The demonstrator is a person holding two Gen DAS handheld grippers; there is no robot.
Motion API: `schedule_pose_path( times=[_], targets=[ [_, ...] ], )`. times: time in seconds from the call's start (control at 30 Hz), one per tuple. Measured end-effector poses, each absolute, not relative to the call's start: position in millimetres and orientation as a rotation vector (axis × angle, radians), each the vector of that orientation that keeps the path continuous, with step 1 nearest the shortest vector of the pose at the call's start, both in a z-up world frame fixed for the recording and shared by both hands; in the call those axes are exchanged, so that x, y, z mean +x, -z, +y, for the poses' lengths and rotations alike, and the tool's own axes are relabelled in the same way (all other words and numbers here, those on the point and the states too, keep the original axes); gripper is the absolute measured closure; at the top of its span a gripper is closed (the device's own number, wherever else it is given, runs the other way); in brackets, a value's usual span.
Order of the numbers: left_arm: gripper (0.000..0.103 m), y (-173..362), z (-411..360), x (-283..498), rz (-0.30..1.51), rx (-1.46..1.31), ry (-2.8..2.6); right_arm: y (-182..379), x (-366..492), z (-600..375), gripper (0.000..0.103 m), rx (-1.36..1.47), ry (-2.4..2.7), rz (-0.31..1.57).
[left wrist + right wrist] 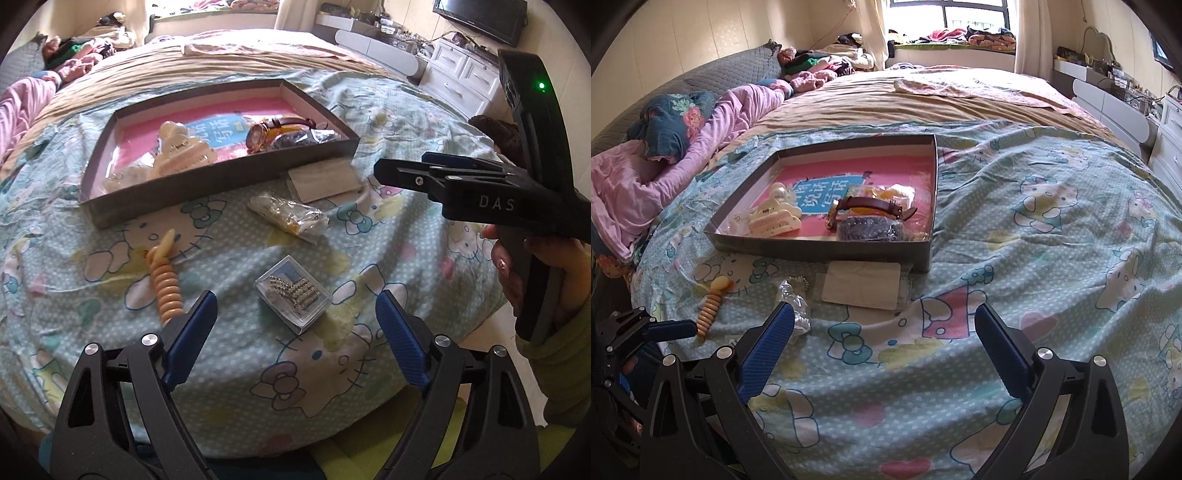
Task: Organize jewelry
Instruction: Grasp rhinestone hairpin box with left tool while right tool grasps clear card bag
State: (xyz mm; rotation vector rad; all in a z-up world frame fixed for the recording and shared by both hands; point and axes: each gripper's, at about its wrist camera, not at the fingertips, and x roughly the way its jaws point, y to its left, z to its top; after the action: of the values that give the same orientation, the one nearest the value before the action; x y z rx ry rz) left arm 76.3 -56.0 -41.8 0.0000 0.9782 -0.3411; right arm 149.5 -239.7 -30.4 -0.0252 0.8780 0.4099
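A shallow dark box [207, 181] with a pink floor lies on the bed; it also shows in the right wrist view [827, 245]. Inside are a brown-strap watch [275, 129], cream hair clips [181, 151] and a dark bagged piece [871, 229]. In front of it lie a clear case of sparkly jewelry [293, 295], a plastic bag of jewelry [288, 216], an orange spiral hair piece [166, 273] and a flat white packet [321, 181]. My left gripper [295, 325] is open, just short of the clear case. My right gripper [886, 343] is open and empty over the sheet.
The bed carries a blue Hello Kitty sheet [1034, 229]. Pink bedding and pillows [646, 173] lie at the left. White drawers [465, 74] and a TV [484, 16] stand to the right. The right gripper's body [472, 192] shows at the right of the left wrist view.
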Motion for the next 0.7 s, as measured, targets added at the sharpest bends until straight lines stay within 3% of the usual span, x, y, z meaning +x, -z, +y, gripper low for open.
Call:
schedule_pose_path(
  times=[0.3,0.33,0.4,0.53,0.57,0.7],
  targets=[
    [0.025,60,-67,93,1.025,0.012,0.336,47,166,-232,0.006,-0.029,-0.422,0.921],
    [0.027,61,-67,94,1.028,0.011,0.336,49,168,-231,0.006,-0.028,-0.424,0.926],
    [0.041,63,-68,96,1.035,0.015,0.337,54,173,-229,0.006,-0.025,-0.424,0.939],
    [0.05,69,-71,100,1.047,0.025,0.332,62,185,-226,0.006,0.0,-0.427,0.97],
    [0.059,69,-71,100,1.043,0.025,0.331,64,187,-224,0.006,0.003,-0.426,0.975],
    [0.06,68,-66,101,1.04,-0.005,0.346,67,196,-214,0.006,-0.002,-0.43,0.99]
  ],
)
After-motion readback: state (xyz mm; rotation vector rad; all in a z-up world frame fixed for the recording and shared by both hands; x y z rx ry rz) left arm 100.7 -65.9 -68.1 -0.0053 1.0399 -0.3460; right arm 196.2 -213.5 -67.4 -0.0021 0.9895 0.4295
